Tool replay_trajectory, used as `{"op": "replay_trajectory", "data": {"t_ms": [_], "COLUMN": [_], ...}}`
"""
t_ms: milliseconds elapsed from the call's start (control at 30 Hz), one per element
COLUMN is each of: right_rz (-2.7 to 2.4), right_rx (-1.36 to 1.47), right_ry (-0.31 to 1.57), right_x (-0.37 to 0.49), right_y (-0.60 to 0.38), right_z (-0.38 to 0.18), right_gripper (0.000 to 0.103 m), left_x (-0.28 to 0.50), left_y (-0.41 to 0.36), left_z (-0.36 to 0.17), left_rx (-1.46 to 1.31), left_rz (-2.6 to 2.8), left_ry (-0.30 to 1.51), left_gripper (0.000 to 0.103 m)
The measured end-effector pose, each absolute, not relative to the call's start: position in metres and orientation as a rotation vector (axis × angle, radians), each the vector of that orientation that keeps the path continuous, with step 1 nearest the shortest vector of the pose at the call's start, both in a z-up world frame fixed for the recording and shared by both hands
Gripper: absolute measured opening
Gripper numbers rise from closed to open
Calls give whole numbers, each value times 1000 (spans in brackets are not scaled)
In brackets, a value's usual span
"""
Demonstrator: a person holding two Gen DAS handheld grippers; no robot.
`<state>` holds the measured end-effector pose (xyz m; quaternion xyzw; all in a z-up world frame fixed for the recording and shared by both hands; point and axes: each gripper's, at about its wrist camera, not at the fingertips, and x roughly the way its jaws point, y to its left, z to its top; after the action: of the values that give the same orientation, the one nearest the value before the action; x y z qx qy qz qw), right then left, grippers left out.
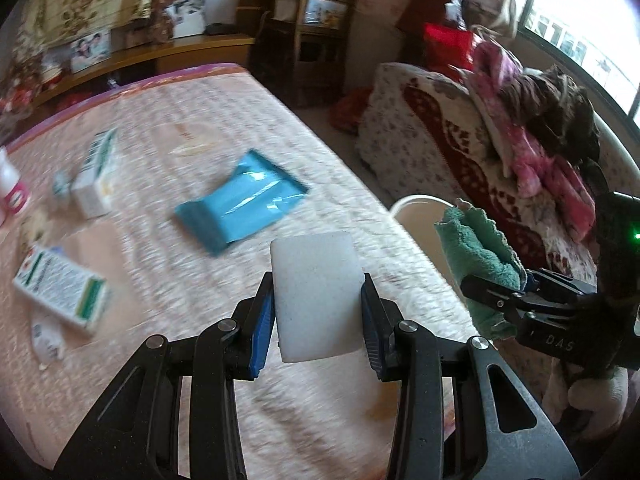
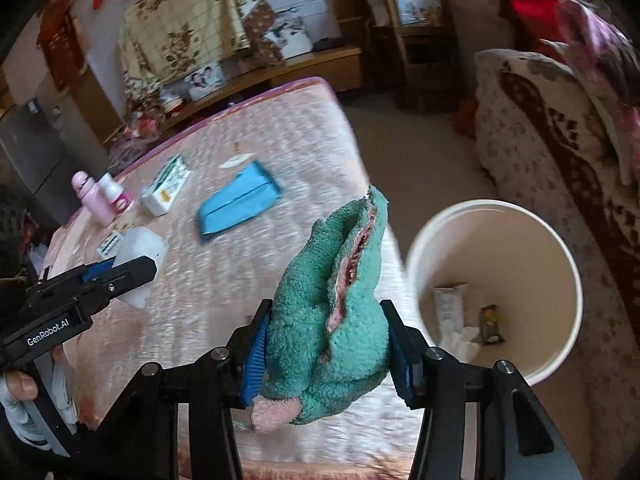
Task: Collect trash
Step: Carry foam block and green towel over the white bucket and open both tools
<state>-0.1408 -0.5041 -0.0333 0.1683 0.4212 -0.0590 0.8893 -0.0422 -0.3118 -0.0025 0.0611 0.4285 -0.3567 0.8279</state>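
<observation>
My left gripper (image 1: 318,306) is shut on a white foam block (image 1: 316,292) and holds it above the pink table (image 1: 240,128); it also shows in the right wrist view (image 2: 136,270). My right gripper (image 2: 324,344) is shut on a crumpled green towel (image 2: 332,312), above the table's right edge, next to a white bin (image 2: 496,216) that holds some wrappers. The towel also shows in the left wrist view (image 1: 476,252). A blue packet (image 1: 240,200) lies mid-table. Two white-green boxes (image 1: 60,288) (image 1: 98,176) lie at the left.
A pink bottle (image 2: 94,198) and a white bottle (image 2: 114,192) stand at the table's far left. A sofa (image 2: 540,128) heaped with clothes stands right of the bin. A wooden chair (image 1: 316,32) and shelves stand at the back.
</observation>
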Motion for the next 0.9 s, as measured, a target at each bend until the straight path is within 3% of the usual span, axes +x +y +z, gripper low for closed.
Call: {"op": "replay_trajectory", "data": {"t_ms": [900], "right_rz": [-356], "right_rx": [473], "right_ry": [931], "right_x": [-172], "right_y": [-625], "right_z": [-83], "right_gripper": [50], "left_x": [-50], "left_y": [-468], "left_z": [-33], "left_rx": [186], "left_rz": [-946], "left_ry": [982], "left_gripper": [37]}}
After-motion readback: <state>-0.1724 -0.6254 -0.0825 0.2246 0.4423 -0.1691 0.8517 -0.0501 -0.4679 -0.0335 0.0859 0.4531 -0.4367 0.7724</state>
